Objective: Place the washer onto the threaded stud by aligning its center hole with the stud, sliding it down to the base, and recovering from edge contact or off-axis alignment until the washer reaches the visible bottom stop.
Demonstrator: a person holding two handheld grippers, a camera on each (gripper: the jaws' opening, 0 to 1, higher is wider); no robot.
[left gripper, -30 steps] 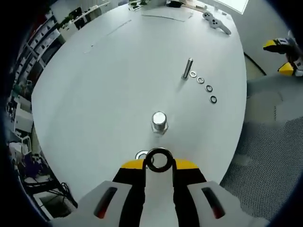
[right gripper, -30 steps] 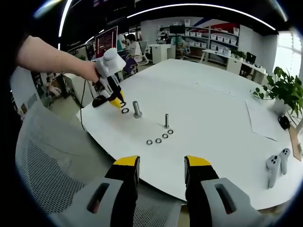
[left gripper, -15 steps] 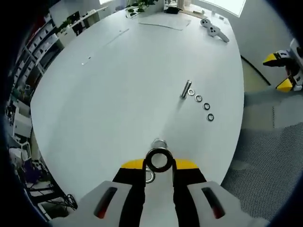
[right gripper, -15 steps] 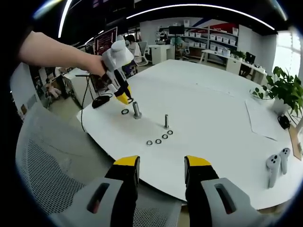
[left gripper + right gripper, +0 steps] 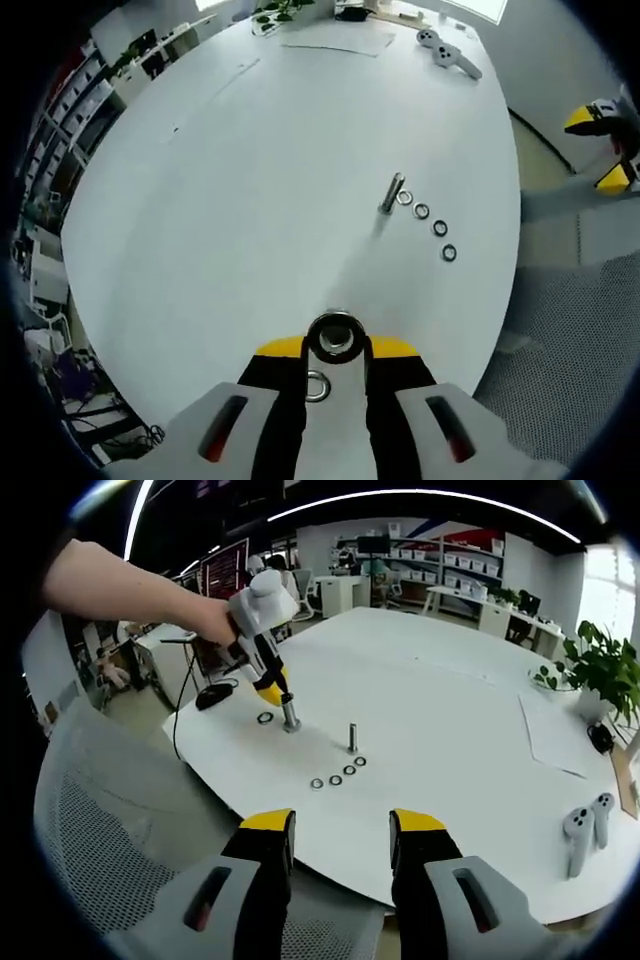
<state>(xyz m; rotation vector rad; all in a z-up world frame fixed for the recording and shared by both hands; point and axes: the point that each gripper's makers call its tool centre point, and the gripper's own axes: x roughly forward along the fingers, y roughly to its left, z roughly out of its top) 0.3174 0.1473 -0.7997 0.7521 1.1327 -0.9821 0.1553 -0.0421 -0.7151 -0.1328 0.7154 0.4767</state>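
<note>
Clutter on the white table [image 5: 250,180] in the left gripper view was sparse: a slim upright stud [image 5: 393,193] with a row of four spare washers [image 5: 430,220] beside it, a pair of game controllers [image 5: 445,50] and a sheet of paper [image 5: 335,38] near the far edge. The left gripper [image 5: 336,345] had its jaws closed on the washer [image 5: 335,336], holding it directly over the threaded stud [image 5: 336,318], so that almost all of the stud was hidden behind the ring; whether the hole had caught the tip could not be made out. A loose washer [image 5: 317,386] lay on the table between the jaws. A second before, the stud stood clear ahead of the held washer; now the ring covered it. In the right gripper view, the right gripper [image 5: 340,845] hung with its jaws wide apart and empty, above a mesh chair [image 5: 100,830] and the near table edge. There the left gripper [image 5: 265,675], in a person's hand [image 5: 215,620], was tipped down onto the threaded stud [image 5: 291,718], nearer to it than before. A potted plant [image 5: 595,675] stood at the right, cut off by the edge.
</note>
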